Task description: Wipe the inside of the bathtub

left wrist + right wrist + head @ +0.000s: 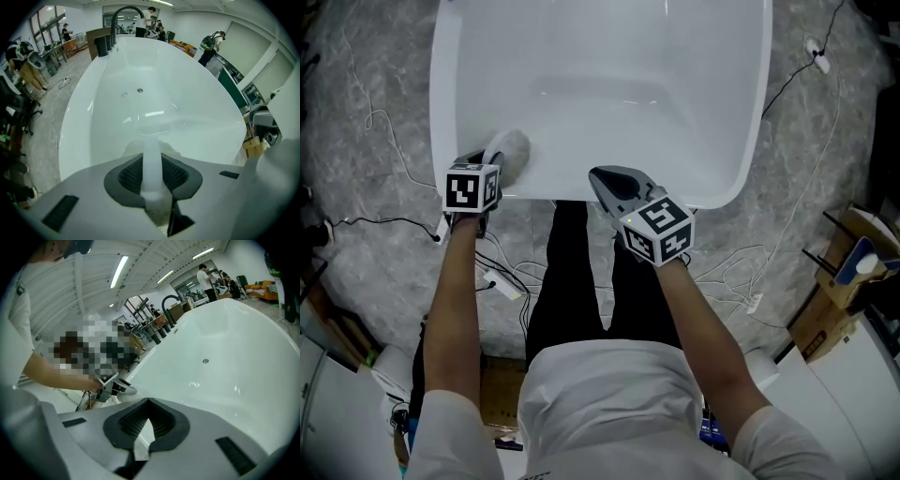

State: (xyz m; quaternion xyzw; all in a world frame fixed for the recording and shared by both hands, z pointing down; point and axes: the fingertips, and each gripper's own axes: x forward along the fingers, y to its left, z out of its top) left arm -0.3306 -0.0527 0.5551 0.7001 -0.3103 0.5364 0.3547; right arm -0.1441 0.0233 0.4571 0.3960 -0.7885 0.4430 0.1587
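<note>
L gripper (490, 161) is clamped shut on a white cloth (516, 150), pads pinching it in the middle per the left gripper view. Cloth sits at the near-left rim of the white bathtub (609, 56), touching the inner wall. R gripper (598, 174) has its jaws closed tip to tip w/ nothing between, and hovers over the near rim, just right of center. Tub interior looks bare, w/ the drain (139, 90) visible on the bottom. Grey marble floor (356, 112) w/ cables (394, 141) around the tub.
</note>
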